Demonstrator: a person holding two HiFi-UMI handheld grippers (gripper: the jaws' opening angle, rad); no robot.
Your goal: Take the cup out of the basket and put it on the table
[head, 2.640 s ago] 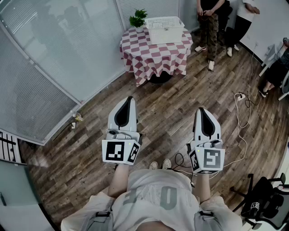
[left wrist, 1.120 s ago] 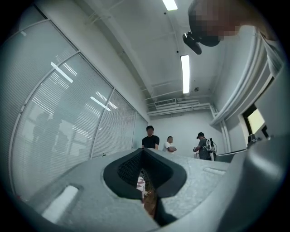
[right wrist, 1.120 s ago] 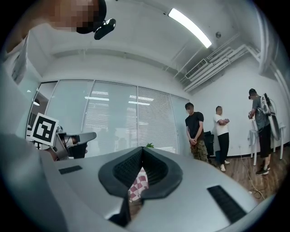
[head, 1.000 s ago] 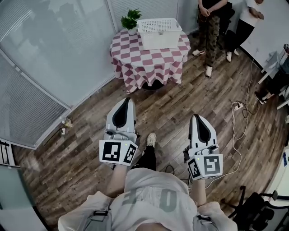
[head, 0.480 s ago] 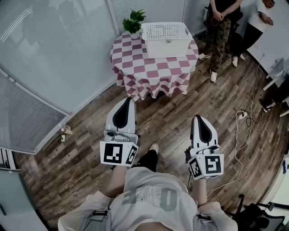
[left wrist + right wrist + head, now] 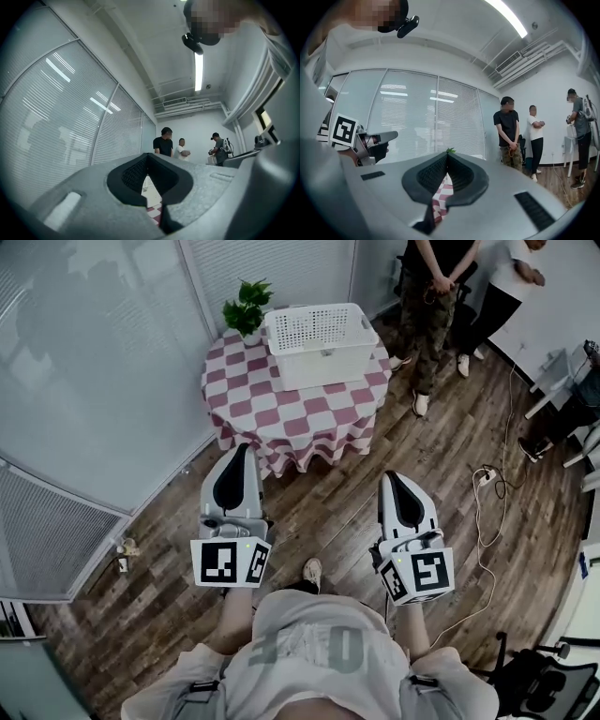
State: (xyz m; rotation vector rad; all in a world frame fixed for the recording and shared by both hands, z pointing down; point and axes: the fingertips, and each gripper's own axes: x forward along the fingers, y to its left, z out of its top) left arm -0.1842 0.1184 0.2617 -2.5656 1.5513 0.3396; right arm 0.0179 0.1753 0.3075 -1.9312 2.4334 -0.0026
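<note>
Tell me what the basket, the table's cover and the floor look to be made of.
Basket: white, with smooth walls pierced by a regular grid of holes; likely moulded plastic.
Tablecloth: red and white checks, hanging in soft folds at the edge; probably matte fabric.
Floor: brown planks with grain and a slight sheen; wood or wood-look laminate, I cannot tell which.
</note>
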